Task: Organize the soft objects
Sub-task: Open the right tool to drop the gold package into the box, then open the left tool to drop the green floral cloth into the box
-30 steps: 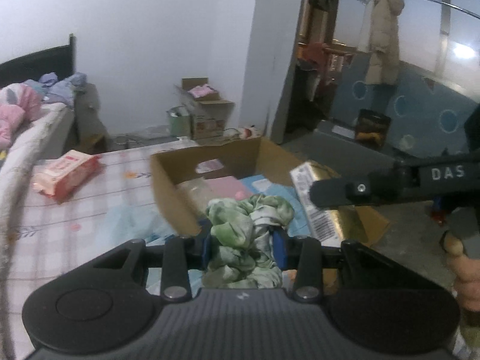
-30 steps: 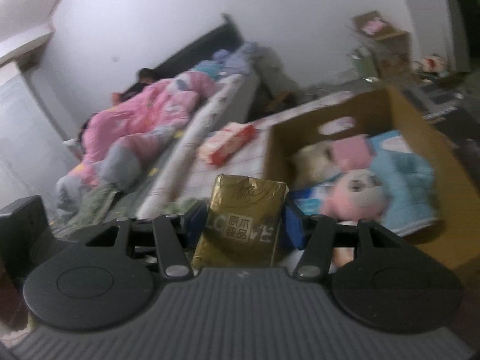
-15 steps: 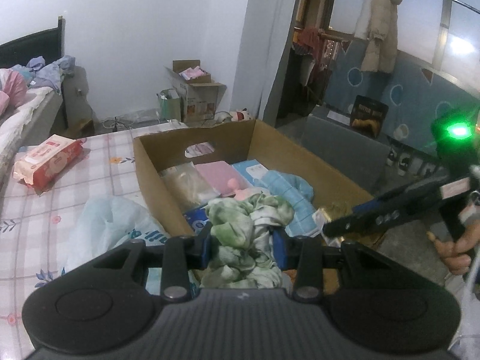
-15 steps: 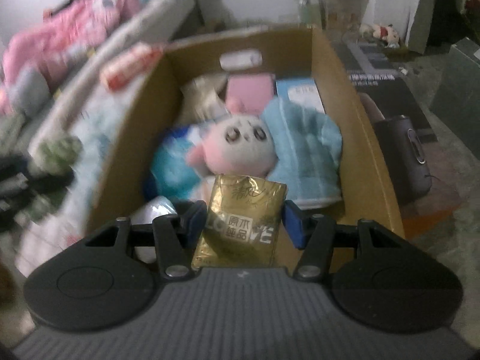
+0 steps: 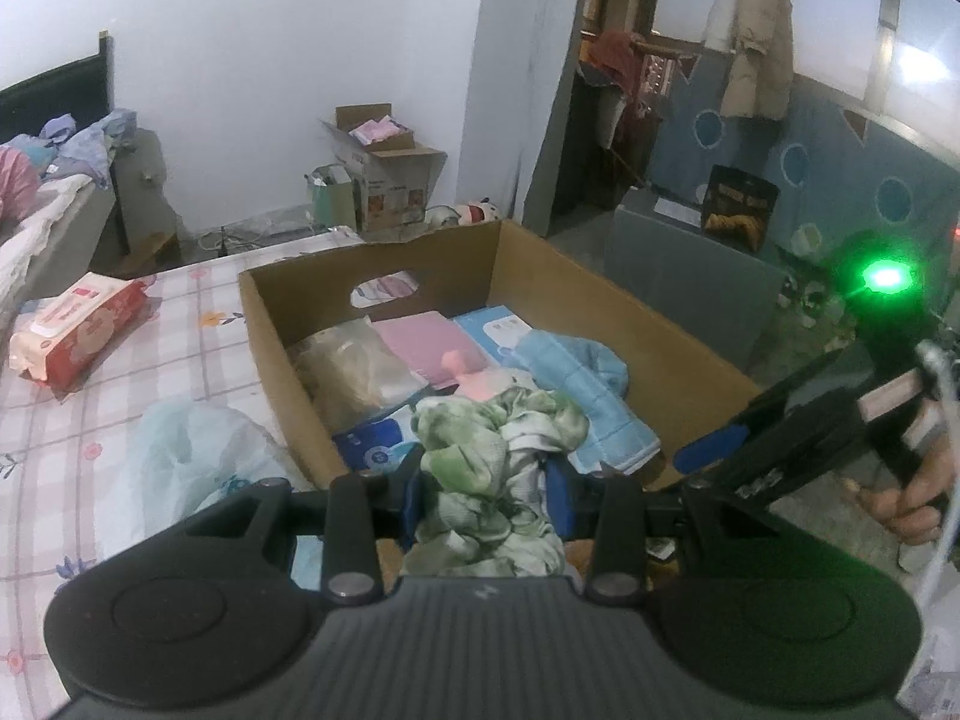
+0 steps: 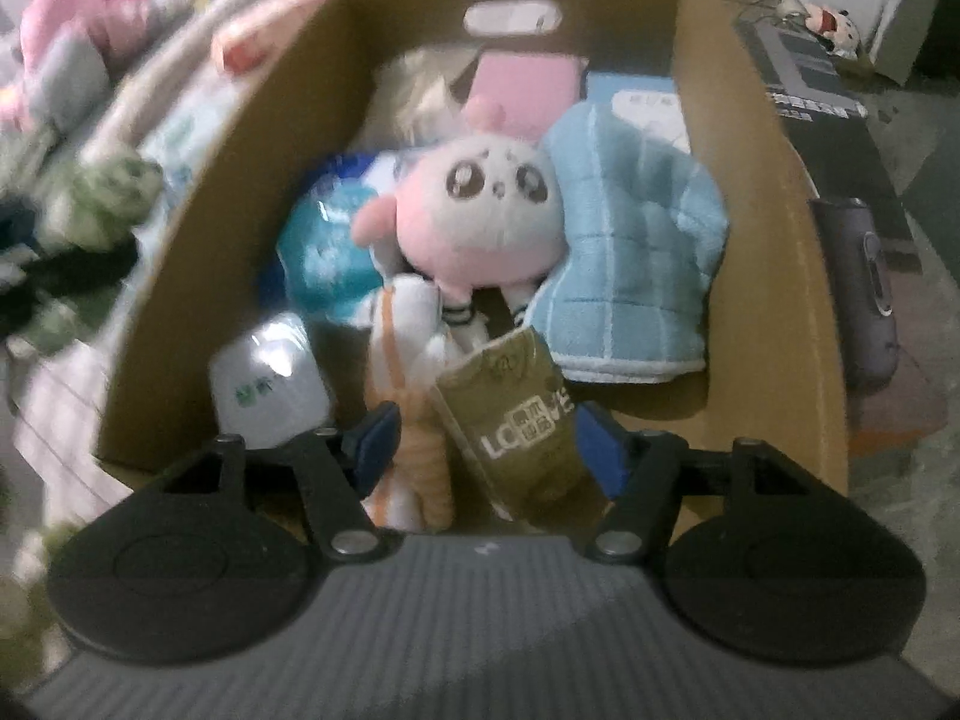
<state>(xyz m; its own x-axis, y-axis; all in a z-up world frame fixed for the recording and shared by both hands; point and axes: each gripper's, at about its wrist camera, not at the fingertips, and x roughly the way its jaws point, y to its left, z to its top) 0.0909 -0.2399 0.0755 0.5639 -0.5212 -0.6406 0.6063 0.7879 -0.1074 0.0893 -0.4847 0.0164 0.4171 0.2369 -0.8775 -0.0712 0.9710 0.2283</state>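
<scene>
Bedroom: cardboard box point(image 5: 630, 312) on bed point(image 5: 120, 372). Left gripper point(image 5: 489, 483) clamps green cloth point(image 5: 498, 468). Right gripper point(image 6: 486, 444), jaws just opening, loosely straddles tilted gold pack point(image 6: 528, 420).

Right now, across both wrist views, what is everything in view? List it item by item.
cardboard box: one, brown, on the bed
plush toy: one, pink and white, in the box
towel: one, light blue, in the box
gold packet: one, tilted between the right jaws
green cloth: one, green and white, clamped
wipes pack: one, red, on the bed
coat: one, beige, hanging
left gripper: shut on the cloth
right gripper: jaws just opening, packet loose
</scene>
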